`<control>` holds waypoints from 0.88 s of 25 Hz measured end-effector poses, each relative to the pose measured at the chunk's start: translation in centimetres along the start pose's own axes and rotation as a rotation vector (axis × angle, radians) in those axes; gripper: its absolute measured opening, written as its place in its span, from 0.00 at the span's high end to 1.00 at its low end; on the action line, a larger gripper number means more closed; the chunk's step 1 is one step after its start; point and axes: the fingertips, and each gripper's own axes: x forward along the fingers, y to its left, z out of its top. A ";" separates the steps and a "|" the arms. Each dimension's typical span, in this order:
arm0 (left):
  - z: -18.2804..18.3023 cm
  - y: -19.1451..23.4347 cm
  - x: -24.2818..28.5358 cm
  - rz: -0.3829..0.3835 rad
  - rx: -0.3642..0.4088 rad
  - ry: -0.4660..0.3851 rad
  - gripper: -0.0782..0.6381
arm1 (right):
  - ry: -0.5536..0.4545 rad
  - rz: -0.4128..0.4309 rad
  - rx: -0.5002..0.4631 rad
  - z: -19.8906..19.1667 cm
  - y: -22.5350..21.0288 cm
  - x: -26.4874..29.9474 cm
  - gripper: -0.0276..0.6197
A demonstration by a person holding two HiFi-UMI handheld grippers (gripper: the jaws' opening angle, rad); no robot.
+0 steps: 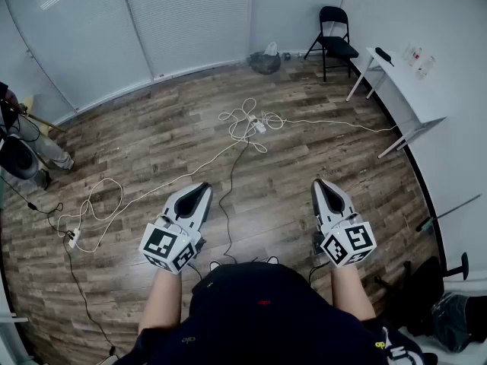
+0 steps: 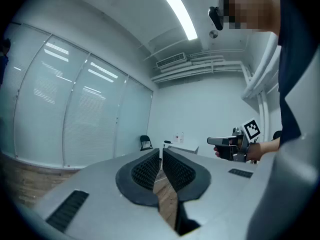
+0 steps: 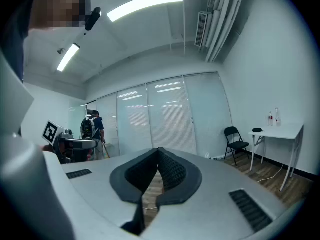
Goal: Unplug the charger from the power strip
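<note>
The right tongs (image 3: 159, 151) are closed and empty; a folding chair (image 3: 235, 140) and white table (image 3: 282, 131) stand beyond.

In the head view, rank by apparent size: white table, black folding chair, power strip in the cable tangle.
1. white table
2. black folding chair
3. power strip, clearly the smallest

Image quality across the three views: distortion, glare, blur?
Head view: heavy fisheye, walls bow; pale sheen on the wood floor; no motion blur. Left gripper view: ceiling light blown out, corners vignetted. Right gripper view: ceiling lights glare, glass partition mirrors them, corners dark.
</note>
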 end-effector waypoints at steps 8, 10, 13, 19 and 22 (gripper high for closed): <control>-0.2 -0.7 0.4 -0.015 0.001 0.005 0.84 | 0.031 -0.015 -0.013 -0.4 -0.3 -0.6 0.93; -0.3 -0.9 0.4 -0.017 0.000 0.006 0.84 | 0.034 -0.019 -0.008 -0.5 -0.5 -0.9 0.93; -0.5 -1.1 0.4 -0.017 -0.005 0.010 0.84 | 0.036 -0.025 0.015 -0.8 -0.7 -1.2 0.93; -1.4 -0.9 -0.6 -0.006 -0.024 0.027 0.84 | 0.061 -0.030 0.079 -2.4 -0.2 -1.1 0.93; -1.9 0.0 -1.9 0.002 -0.023 0.044 0.84 | 0.051 0.015 0.103 -2.9 1.7 -0.2 0.93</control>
